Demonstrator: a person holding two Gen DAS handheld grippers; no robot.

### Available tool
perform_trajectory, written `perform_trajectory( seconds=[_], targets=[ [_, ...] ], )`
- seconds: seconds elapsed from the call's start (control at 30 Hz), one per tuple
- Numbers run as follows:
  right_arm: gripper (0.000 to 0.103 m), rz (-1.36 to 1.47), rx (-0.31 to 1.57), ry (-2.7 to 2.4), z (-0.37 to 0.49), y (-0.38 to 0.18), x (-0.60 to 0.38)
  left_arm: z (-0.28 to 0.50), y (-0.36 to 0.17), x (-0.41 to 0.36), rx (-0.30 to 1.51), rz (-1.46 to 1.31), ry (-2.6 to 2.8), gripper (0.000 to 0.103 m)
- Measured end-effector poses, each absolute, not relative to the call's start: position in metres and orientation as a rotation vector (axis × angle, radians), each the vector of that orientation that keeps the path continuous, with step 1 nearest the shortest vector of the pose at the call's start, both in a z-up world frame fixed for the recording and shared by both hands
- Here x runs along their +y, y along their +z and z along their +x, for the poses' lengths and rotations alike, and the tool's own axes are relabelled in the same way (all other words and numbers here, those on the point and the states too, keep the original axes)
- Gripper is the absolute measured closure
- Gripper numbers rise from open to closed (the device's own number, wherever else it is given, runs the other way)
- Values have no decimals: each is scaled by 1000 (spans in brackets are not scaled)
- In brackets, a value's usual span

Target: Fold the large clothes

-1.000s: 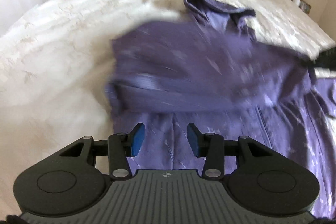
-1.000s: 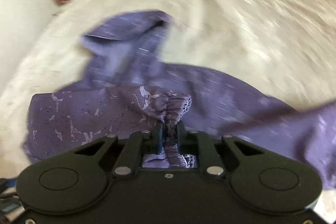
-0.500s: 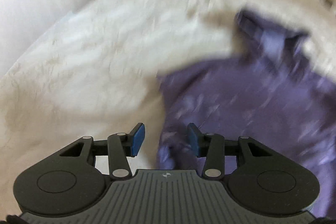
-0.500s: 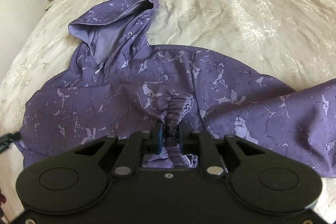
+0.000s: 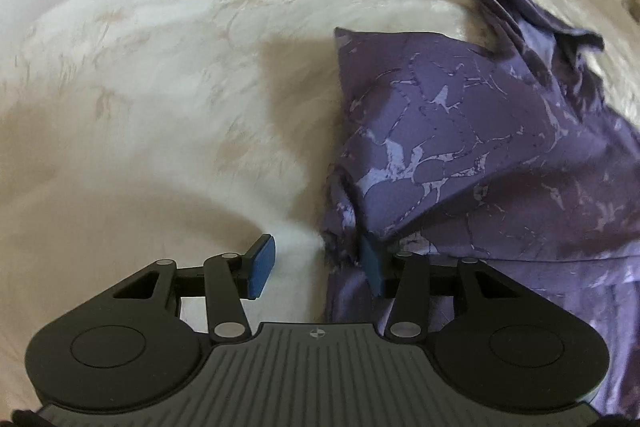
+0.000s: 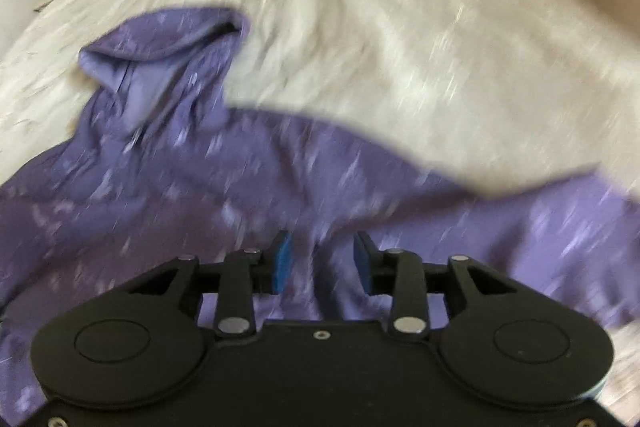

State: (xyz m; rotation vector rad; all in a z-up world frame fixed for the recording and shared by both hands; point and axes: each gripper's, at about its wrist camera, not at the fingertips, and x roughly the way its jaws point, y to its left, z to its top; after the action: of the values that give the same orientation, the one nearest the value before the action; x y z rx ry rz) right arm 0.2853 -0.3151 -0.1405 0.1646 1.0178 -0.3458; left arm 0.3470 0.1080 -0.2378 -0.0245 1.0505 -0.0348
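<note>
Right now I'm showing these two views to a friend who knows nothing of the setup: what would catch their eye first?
The purple marbled hoodie spread on the white bedspread, its hood lying toward the headboard. Next, the left gripper, open at the garment's near edge with its blue pads apart. The right wrist view is blurred by motion, with the right gripper open over the cloth.

no readable text, label or number anywhere in either view
</note>
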Motion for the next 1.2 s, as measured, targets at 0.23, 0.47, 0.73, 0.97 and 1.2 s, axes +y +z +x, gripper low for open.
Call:
perform_trajectory(
  seconds=[0.23, 0.47, 0.73, 0.97, 1.2],
  targets=[
    [55, 202, 906, -51, 321, -104, -272, 332, -230, 137, 971, -81, -59, 57],
    [55, 140, 926, 424, 382, -104, -155, 343, -229, 122, 910, 100, -214, 57],
    [55, 19, 1028, 662, 446, -140, -43, 341, -239, 109, 848, 244, -333, 69],
    [55, -80, 1141, 717, 469, -178, -8, 344, -243, 106, 829, 352, -478, 82],
    [95, -32, 1161, 719, 473, -182, -14, 333, -240, 115, 793, 302, -514, 94]
  ],
)
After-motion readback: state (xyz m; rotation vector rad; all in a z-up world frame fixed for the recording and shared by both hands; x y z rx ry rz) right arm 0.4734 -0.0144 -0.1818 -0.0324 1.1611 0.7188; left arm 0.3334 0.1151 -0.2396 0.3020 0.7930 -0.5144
